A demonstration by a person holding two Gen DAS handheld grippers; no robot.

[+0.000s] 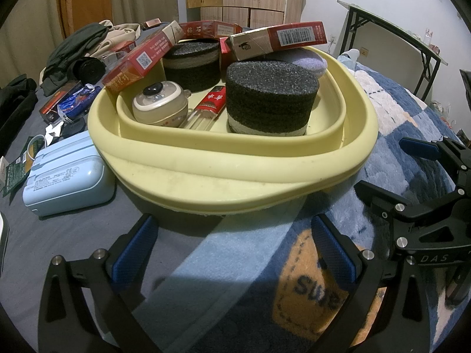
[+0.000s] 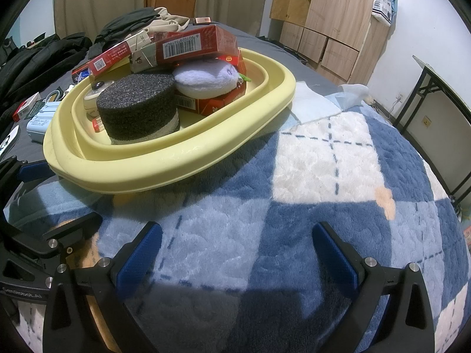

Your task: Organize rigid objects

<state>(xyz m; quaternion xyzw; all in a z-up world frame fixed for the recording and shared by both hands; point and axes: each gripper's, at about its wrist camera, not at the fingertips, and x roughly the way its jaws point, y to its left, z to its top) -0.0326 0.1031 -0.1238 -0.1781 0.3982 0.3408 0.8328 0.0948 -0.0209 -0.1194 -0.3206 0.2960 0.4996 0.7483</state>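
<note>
A pale yellow basin (image 1: 235, 173) (image 2: 164, 164) sits on the bed. It holds two black foam cylinders (image 1: 270, 94) (image 2: 138, 106), red cartons (image 1: 279, 39) (image 2: 188, 44), a small cream device (image 1: 160, 103), a red-capped tube (image 1: 210, 106) and a lavender plush (image 2: 206, 79). My left gripper (image 1: 232, 253) is open and empty, just in front of the basin. My right gripper (image 2: 235, 253) is open and empty over the blanket, right of the basin; it also shows in the left wrist view (image 1: 391, 164).
A light blue case (image 1: 67, 176) lies left of the basin with small packets (image 1: 17, 164) and a red box (image 1: 56, 103). Dark clothes (image 1: 76, 50) (image 2: 44, 58) are piled at the back left. A checked blue and white blanket (image 2: 323, 161) covers the bed. A folding table (image 1: 412, 38) stands at the right.
</note>
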